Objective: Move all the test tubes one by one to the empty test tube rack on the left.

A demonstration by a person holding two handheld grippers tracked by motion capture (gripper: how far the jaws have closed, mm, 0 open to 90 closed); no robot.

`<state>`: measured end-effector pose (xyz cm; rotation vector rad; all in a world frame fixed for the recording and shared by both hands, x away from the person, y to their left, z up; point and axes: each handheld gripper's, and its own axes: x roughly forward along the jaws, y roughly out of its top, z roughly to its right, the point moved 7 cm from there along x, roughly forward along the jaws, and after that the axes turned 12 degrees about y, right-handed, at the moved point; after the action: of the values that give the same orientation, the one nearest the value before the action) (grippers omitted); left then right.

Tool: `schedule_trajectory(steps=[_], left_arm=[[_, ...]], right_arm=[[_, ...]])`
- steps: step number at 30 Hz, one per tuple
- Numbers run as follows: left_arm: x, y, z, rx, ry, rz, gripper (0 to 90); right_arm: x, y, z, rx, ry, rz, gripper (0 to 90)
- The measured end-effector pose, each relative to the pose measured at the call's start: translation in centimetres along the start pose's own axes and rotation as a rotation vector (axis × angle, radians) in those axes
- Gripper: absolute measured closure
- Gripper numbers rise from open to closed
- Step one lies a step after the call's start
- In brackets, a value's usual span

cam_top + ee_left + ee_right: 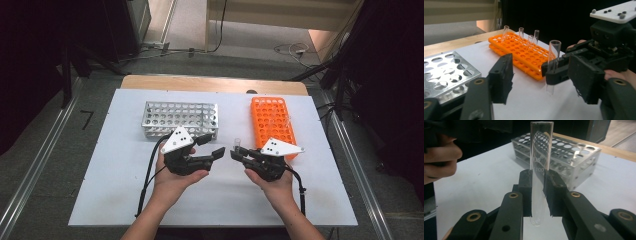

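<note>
White sheet on wooden table, grey floor, dark surroundings

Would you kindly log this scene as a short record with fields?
Held: test tube, upright in the right claw
Left claw: open, nothing in it, facing the tube
Orange rack: right side of the table, four tubes standing in it
Metal rack: left side, empty holes
Surface: white mat
</note>
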<state>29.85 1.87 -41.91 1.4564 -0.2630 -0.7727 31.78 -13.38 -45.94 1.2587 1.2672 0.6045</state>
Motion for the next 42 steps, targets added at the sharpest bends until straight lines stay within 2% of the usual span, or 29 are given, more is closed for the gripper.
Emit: schedule_trajectory(steps=[3, 9, 16, 23, 33, 36, 37, 38, 41, 42], left_arm=[[0.0, -0.2, 0.3, 0.014, -0.006, -0.005, 46.9], [0.2, -0.4, 0.9, 0.032, -0.020, -0.014, 54.2], [0.3, -0.5, 1.5, 0.043, -0.041, -0.021, 63.7], [0.3, -0.7, 1.9, 0.054, -0.057, -0.026, 74.2], [0.4, -0.7, 1.8, 0.033, -0.063, -0.038, 75.7], [0.4, -0.7, 1.7, 0.029, -0.065, -0.043, 75.8], [0.5, -0.7, 1.6, 0.025, -0.067, -0.044, 75.9], [0.4, -0.7, 1.4, 0.022, -0.051, -0.042, 76.0], [0.2, -0.4, 1.0, 0.016, -0.045, -0.029, 76.0], [0.2, -0.3, 0.9, 0.019, -0.037, -0.029, 76.0]], right_arm=[[0.7, -0.1, -0.8, -0.016, 0.015, -0.011, 74.4], [1.6, 0.0, -2.2, -0.042, 0.046, -0.024, 74.4], [2.0, 0.1, -3.2, -0.072, 0.062, -0.037, 74.4], [2.2, 0.1, -3.4, -0.074, 0.068, -0.040, 74.4], [2.2, 0.0, -3.3, -0.073, 0.064, -0.043, 74.3], [2.3, 0.0, -3.2, -0.068, 0.085, -0.035, 73.5], [2.3, 0.0, -3.2, -0.060, 0.095, -0.032, 70.8], [2.3, 0.0, -3.1, -0.056, 0.100, -0.031, 64.4], [2.2, -0.1, -3.1, -0.051, 0.102, -0.036, 46.2], [2.1, -0.1, -3.0, -0.050, 0.086, -0.033, 38.3]])
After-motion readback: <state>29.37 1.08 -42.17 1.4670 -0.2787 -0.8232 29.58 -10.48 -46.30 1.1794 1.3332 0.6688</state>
